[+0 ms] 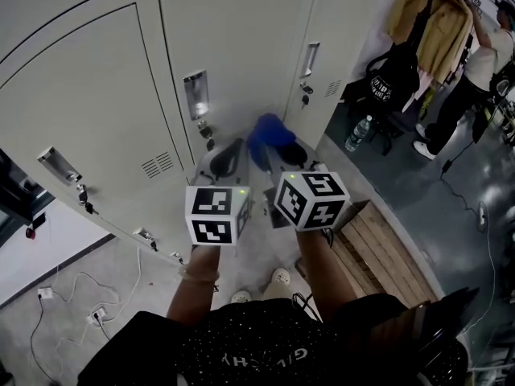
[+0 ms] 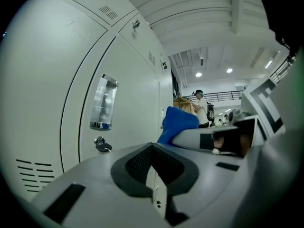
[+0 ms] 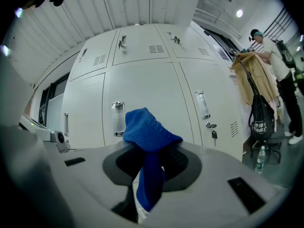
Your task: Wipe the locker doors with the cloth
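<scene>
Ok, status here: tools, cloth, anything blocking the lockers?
Right tool shut on blue cloth. Left tool shut, empty. Cloth held short of locker doors, no wiping contact visible. Nothing between.

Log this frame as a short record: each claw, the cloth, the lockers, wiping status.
left claw: shut, nothing between the jaws, held beside the right one
right claw: shut on the cloth
cloth: blue, bunched above the jaws, tail hanging below
locker doors: closed, pale grey, keys in locks
wiping: cloth faces the doors; contact cannot be told
</scene>
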{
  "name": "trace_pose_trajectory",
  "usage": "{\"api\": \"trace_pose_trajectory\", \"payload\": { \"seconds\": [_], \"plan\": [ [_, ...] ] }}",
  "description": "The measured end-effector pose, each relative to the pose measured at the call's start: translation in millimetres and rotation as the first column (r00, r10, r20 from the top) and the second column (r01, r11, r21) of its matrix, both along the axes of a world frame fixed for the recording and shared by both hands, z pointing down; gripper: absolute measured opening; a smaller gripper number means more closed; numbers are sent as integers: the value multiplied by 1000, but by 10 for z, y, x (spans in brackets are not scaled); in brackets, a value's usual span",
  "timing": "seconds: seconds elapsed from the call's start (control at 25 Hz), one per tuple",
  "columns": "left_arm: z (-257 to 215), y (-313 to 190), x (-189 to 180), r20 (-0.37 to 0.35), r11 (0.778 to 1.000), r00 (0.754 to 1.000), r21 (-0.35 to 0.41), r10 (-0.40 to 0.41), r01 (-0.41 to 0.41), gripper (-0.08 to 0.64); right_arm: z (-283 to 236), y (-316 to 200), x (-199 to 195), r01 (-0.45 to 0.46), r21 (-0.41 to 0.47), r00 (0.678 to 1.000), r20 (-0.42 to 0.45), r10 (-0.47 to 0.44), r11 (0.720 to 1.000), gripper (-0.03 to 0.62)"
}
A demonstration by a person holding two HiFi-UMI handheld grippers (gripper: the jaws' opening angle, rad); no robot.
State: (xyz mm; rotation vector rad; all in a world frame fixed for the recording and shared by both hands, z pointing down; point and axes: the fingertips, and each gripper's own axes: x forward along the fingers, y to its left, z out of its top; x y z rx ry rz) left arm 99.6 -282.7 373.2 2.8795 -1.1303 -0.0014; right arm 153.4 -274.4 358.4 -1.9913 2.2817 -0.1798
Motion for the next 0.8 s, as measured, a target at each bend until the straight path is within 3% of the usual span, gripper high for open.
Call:
{"api": "trace_pose_trajectory", "payload": {
  "seconds": [0.8],
  "plan": [
    [120, 216, -218, -54, 1000, 999, -24, 10, -11, 6, 124, 135, -166, -39, -26, 999, 17, 40, 999, 95]
  ]
}}
